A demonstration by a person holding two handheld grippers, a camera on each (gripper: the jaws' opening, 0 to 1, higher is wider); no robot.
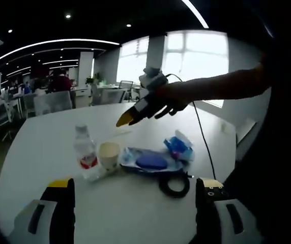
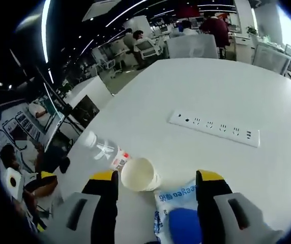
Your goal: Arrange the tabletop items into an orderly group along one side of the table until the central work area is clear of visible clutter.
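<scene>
Open-plan office space lies behind a large white bench (image 1: 150, 208), with desks, chairs and seated people in the distance and bright windows on one side.

In the left gripper view, going left to right, the left claw (image 1: 134, 203) rises from the bottom edge with its yellow-tipped jaws spread wide and nothing between them. Above its left jaw a clear water bottle (image 1: 85, 151) with a red label stands upright on the bench, and a paper cup (image 1: 109, 154) stands just beside it. Next comes a plastic packet (image 1: 135, 155) lying flat with a blue oval object (image 1: 151, 161) on it, then a blue and white wrapper (image 1: 180, 146) at the packet's far end. A black ring-shaped item (image 1: 174, 186) lies on the bench near the packet, closer to the camera. Above these things a person's hand (image 1: 175, 99) reaches in from the right, holding the right claw over the bench with its yellow tip aimed down and left; a thin cable trails from it across the bench.

In the right gripper view, the bottle (image 2: 104, 151) appears tilted at left, the cup (image 2: 139, 174) sits between the wide-open jaws of the right claw (image 2: 156, 187), and the packet (image 2: 178, 203) with the blue object (image 2: 184, 226) lies just beside the cup. A white power strip (image 2: 214, 128) lies farther off on the bench (image 2: 211, 86).
</scene>
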